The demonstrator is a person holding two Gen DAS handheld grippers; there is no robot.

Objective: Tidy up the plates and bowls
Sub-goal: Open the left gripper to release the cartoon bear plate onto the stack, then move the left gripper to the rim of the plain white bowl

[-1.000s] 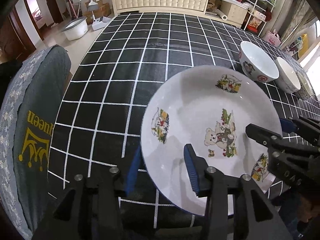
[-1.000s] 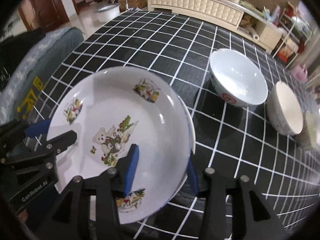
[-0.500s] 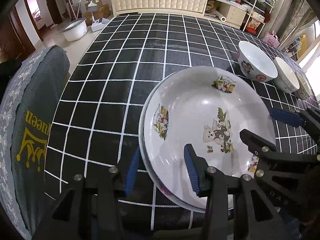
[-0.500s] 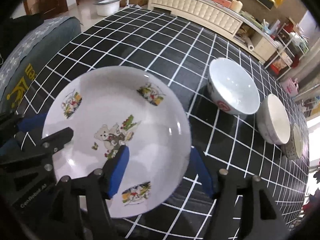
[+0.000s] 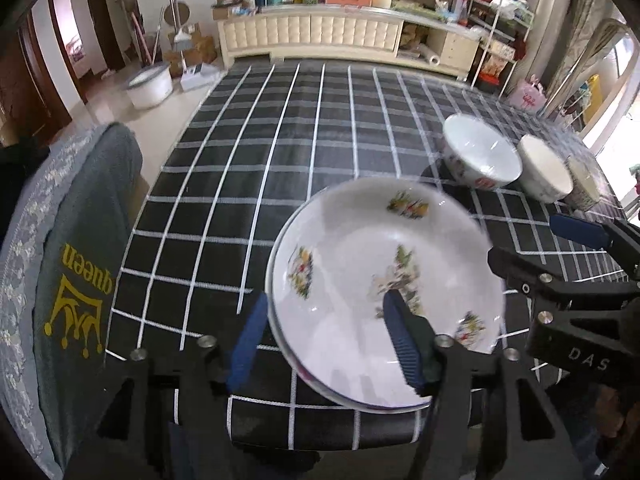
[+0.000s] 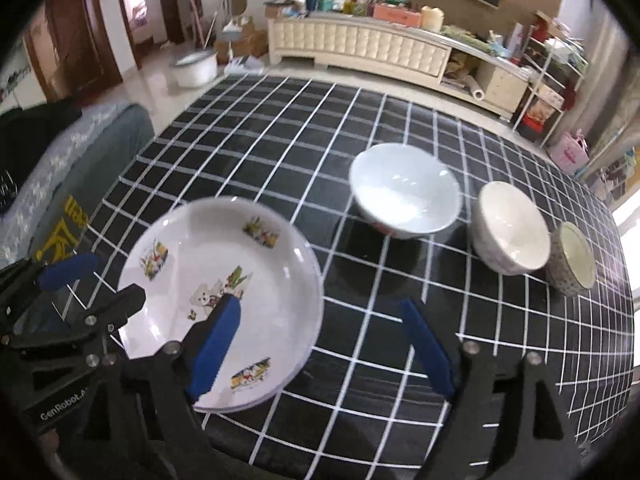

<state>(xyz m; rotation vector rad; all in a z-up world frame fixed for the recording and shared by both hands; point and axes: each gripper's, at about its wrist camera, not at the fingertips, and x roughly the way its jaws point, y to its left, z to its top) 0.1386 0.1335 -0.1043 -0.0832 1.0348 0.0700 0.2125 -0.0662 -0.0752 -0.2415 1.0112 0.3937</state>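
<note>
A white plate (image 5: 360, 264) (image 6: 224, 280) with bear pictures lies on the black checked tablecloth near the front edge. A second plate's rim shows just under it. My left gripper (image 5: 326, 344) straddles the plate's near left rim; its jaws are opening and the pads stand off the rim. My right gripper (image 6: 322, 346) straddles the right rim, its jaws opening wide and touching nothing. Each gripper also shows in the other's view: right gripper (image 5: 546, 246), left gripper (image 6: 94, 286). Three bowls stand in a row to the right: a large white bowl (image 6: 404, 196), a cream bowl (image 6: 512, 228), a small speckled bowl (image 6: 572, 258).
A chair with a grey cover (image 5: 80, 280) printed with a yellow crown stands at the table's left side. The tablecloth (image 5: 280, 140) stretches far back. Beyond it are a cream sideboard (image 5: 312, 36) and a white tub (image 5: 150, 86) on the floor.
Both grippers have let go of the plate, opened their jaws and lifted back from it. The plate stays down on the table.
</note>
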